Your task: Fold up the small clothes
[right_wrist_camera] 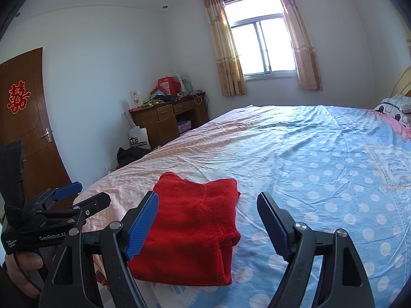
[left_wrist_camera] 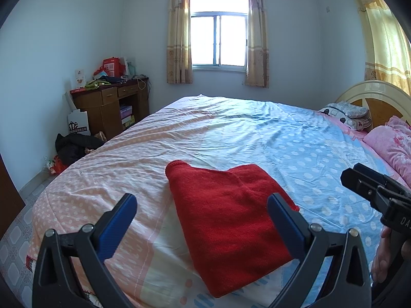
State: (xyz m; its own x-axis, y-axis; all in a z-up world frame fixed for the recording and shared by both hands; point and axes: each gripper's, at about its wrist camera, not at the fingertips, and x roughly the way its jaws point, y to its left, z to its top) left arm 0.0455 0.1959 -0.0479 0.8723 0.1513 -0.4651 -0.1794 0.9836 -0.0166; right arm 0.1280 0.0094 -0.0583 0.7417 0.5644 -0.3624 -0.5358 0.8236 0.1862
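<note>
A red knit garment (left_wrist_camera: 231, 220) lies folded into a compact rectangle on the bed's polka-dot sheet (left_wrist_camera: 295, 141), near the front edge. It also shows in the right wrist view (right_wrist_camera: 195, 231). My left gripper (left_wrist_camera: 201, 205) is open and empty, held above the garment's near end with its jaws wide apart. My right gripper (right_wrist_camera: 208, 204) is open and empty, above the sheet beside the garment's right side. Each gripper shows in the other's view: the right one (left_wrist_camera: 359, 179) at the right edge, the left one (right_wrist_camera: 77, 195) at the left.
The bed sheet (right_wrist_camera: 321, 166) is pink on the left, blue on the right. Pillows (left_wrist_camera: 390, 141) and a headboard (left_wrist_camera: 372, 95) stand at the right. A wooden desk (left_wrist_camera: 110, 102) with clutter, bags on the floor (left_wrist_camera: 74, 143) and a door (right_wrist_camera: 28, 118) are at the left.
</note>
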